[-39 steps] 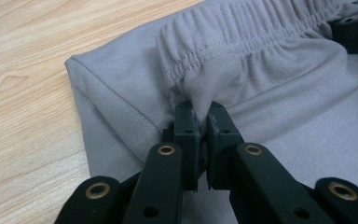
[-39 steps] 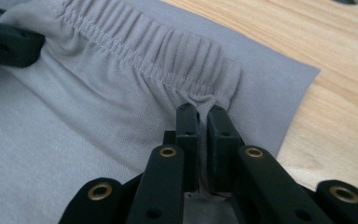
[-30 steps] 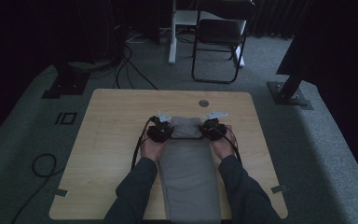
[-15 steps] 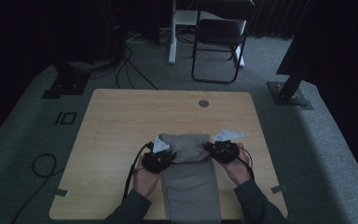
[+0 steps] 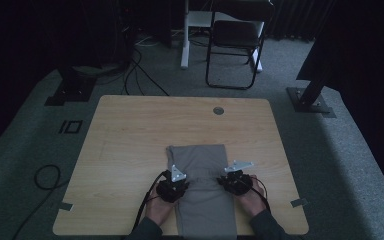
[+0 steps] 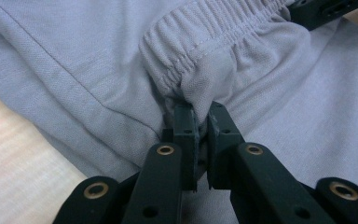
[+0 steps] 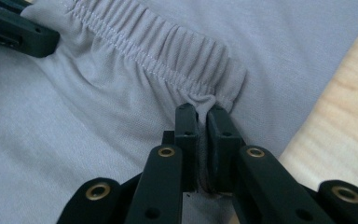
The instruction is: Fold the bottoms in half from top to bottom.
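The grey fabric trousers with an elasticated waistband (image 5: 200, 175) are spread near the front edge of the pale wooden surface (image 5: 130, 135), partly folded. Each end of the waistband is pinched in clenched fingers, by the left gripper (image 6: 198, 119) and the right gripper (image 7: 199, 116). The fold is judged under way; next, the band should be laid flat and released. No containers are present.

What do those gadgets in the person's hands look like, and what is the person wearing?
Each hand holds a black gripper: the left gripper and the right gripper. Each carries a pale grey three-cornered plate on top and trails a black cable. Up close, the two jaws are black, blocky bars on linked arms with brass-coloured rivets. The sleeves are dark.
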`<state>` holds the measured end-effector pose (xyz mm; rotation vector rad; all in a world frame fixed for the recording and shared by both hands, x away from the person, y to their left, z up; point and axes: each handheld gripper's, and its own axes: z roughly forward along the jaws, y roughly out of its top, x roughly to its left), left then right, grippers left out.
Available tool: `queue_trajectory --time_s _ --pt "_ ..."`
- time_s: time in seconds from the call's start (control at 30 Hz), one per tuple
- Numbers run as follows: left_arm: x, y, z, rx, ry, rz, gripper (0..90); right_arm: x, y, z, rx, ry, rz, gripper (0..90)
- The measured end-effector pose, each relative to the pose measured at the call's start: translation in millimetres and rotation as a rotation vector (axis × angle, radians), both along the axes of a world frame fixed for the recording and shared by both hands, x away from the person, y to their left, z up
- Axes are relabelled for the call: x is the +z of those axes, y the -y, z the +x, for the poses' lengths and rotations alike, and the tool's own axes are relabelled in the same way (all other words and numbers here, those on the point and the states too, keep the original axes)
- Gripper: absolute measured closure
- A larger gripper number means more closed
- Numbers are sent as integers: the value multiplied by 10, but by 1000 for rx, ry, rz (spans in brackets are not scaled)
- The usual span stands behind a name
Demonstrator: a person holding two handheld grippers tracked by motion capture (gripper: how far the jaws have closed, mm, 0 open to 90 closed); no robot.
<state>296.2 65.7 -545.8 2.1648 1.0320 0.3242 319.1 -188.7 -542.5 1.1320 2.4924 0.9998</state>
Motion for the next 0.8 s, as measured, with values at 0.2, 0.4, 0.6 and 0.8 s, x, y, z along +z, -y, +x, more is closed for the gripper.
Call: queue_trajectory --time_s 0.2,0.4,0.6,0.8 --pt "-8 -32 287 29 18 4 849 -16 -68 254 -36 16 10 846" --pt "-10 -39 668 67 36 15 849 0 -153 530 -62 27 -23 845" --pt "-9 -38 1001 106 52 33 849 12 -236 841 -89 37 -48 844" --pt "-1 -33 1229 156 46 38 848 4 -294 1197 -131 33 -27 843"
